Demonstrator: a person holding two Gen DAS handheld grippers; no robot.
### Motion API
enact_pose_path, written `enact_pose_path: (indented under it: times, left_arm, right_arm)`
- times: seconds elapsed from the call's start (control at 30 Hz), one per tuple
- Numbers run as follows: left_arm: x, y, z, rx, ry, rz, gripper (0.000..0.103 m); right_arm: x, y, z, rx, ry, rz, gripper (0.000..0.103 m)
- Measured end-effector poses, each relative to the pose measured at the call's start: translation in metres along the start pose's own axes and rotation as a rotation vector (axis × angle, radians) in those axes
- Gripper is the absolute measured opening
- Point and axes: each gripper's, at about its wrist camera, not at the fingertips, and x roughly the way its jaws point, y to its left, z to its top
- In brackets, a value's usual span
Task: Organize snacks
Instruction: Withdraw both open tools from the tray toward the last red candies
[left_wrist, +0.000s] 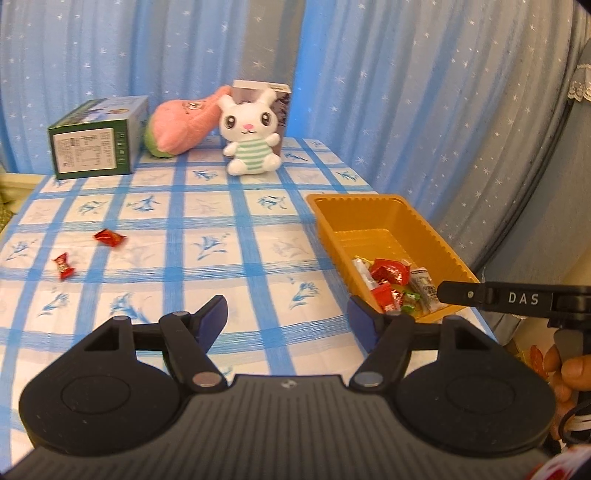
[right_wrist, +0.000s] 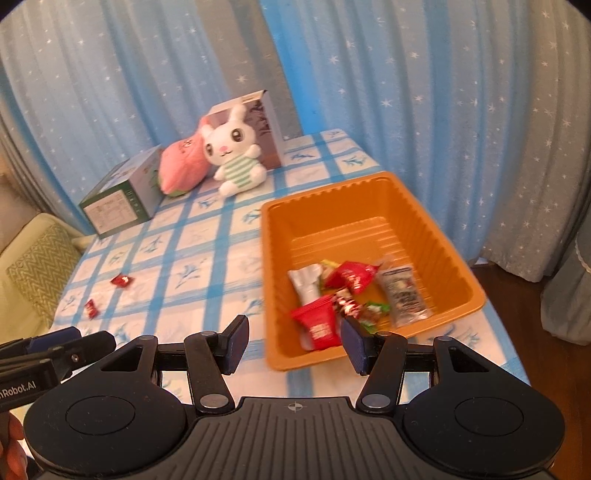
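An orange plastic tray stands at the table's right side with several wrapped snacks in its near end. Two red wrapped candies lie loose on the checked cloth at the left: one farther, one nearer. My left gripper is open and empty above the cloth, left of the tray's near corner. My right gripper is open and empty above the tray's near rim. The right gripper's side shows in the left wrist view.
At the table's back stand a green box, a pink plush, a white rabbit plush and a box behind it. Blue starred curtains hang behind. A cushion lies left.
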Motion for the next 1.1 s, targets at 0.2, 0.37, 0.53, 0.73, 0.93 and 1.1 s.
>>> enact_pose_path:
  times: [0.2, 0.37, 0.53, 0.73, 0.93, 1.1]
  left_arm:
    - [-0.021, 0.024, -0.007, -0.022, -0.012, 0.034, 0.069]
    - [-0.035, 0.044, -0.013, -0.042, -0.018, 0.066, 0.069]
    - [-0.043, 0.067, -0.018, -0.072, -0.02, 0.106, 0.069]
    - [-0.048, 0.093, -0.018, -0.109, -0.027, 0.142, 0.07]
    - [-0.052, 0.117, -0.016, -0.133, -0.034, 0.175, 0.07]
    - [-0.05, 0.139, -0.011, -0.155, -0.036, 0.197, 0.07]
  right_arm:
    - [-0.003, 0.024, -0.011, -0.02, 0.005, 0.027, 0.055]
    - [0.001, 0.046, -0.019, -0.044, 0.02, 0.047, 0.055]
    - [0.008, 0.065, -0.027, -0.075, 0.039, 0.065, 0.055]
    - [0.019, 0.083, -0.029, -0.103, 0.054, 0.081, 0.055]
    - [0.03, 0.102, -0.025, -0.136, 0.06, 0.095, 0.055]
    - [0.042, 0.117, -0.022, -0.163, 0.056, 0.109, 0.055]
